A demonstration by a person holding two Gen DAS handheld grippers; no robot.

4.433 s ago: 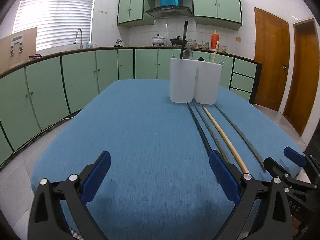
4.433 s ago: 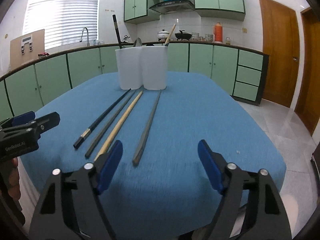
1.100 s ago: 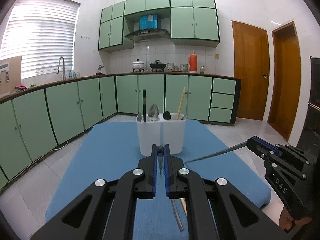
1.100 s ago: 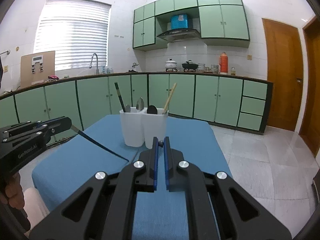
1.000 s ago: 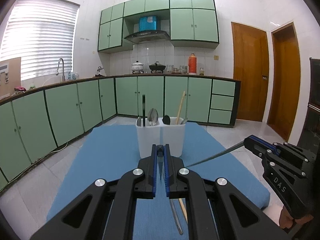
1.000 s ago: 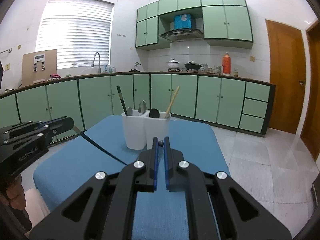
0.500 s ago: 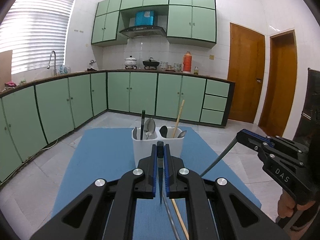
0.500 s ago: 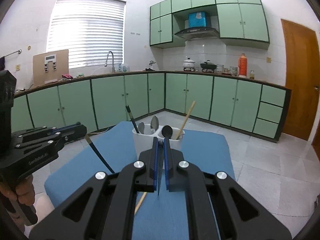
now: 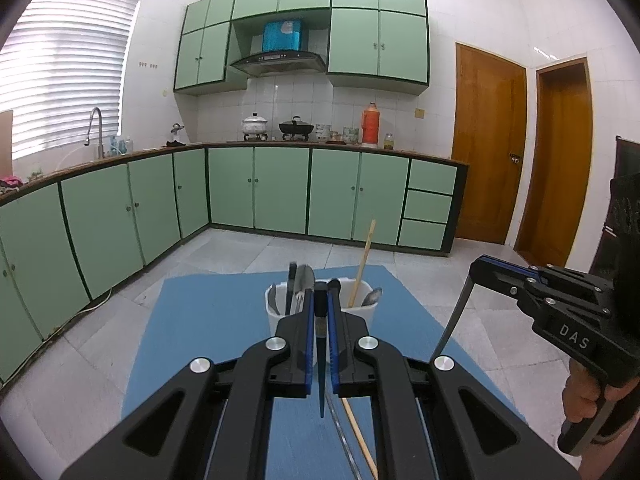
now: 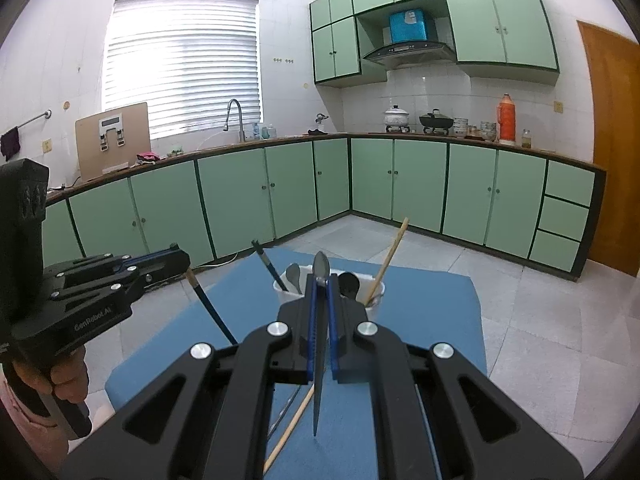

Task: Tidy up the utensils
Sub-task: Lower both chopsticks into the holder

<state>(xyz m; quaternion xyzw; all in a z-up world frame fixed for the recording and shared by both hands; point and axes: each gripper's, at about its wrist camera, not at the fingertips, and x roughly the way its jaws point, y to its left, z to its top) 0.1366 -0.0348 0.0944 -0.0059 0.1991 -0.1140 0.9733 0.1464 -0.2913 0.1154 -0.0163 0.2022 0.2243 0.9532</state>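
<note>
Your left tongs (image 9: 319, 316) are clamped on a slim dark chopstick (image 9: 320, 364), tip hanging down. Your right tongs (image 10: 321, 300) pinch a grey tapered chopstick (image 10: 318, 376). Both hang above the blue cloth-covered worktop (image 9: 208, 320), near the white plastic holder (image 9: 276, 318). A wooden chopstick (image 9: 360, 440) lies below.

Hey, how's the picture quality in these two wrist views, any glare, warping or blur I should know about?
Left wrist view: strong fisheye bending of the cabinets, dark vignette in the corners, the window blinds bright but readable, the chopstick in the left claw sharp. Right wrist view: same warping, the blinds blown out in the middle, the white utensil holder and blue tablecloth in focus.
</note>
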